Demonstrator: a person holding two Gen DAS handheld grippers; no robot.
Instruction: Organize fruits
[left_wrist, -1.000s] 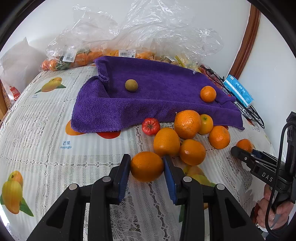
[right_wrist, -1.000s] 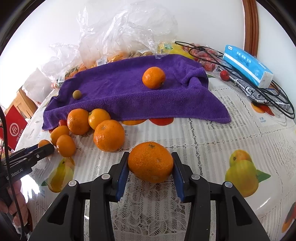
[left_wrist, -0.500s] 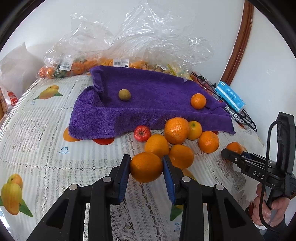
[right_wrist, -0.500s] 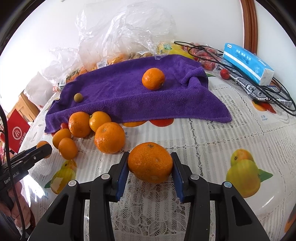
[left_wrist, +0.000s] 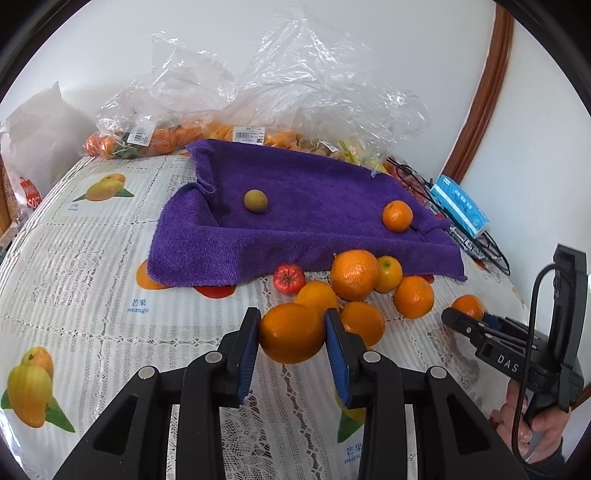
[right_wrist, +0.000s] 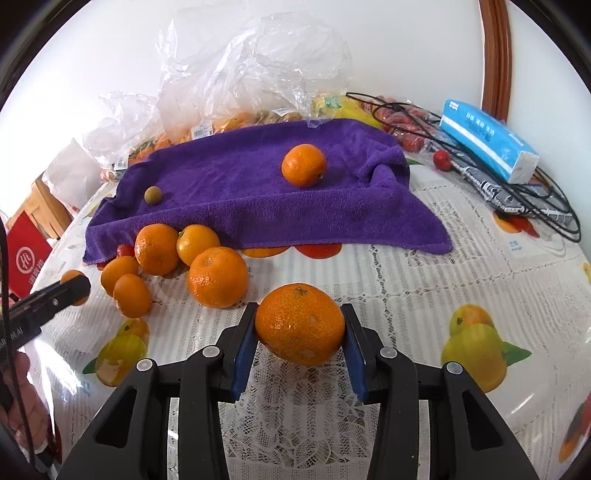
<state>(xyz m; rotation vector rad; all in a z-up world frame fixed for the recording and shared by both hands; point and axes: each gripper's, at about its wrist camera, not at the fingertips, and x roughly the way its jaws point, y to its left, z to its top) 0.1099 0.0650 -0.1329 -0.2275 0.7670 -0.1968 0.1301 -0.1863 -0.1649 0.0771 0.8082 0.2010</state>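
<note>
Fruit-print lace tablecloth (left_wrist: 92, 258) covered the table. Blue tissue pack (right_wrist: 487, 140) lay at back right beside tangled black cables (right_wrist: 535, 206). Crumpled clear plastic bags (left_wrist: 295, 96) sat behind; red bag (right_wrist: 27, 258) at left.

Purple towel (left_wrist: 306, 206) fuzzy matt cloth; tablecloth (left_wrist: 92, 280) glossy lace-print plastic; bags (left_wrist: 295, 92) clear crinkled plastic.

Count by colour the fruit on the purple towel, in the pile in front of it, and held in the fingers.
Orange fruit: 8
Red fruit: 1
Greenish-brown fruit: 1
Total: 10
</note>
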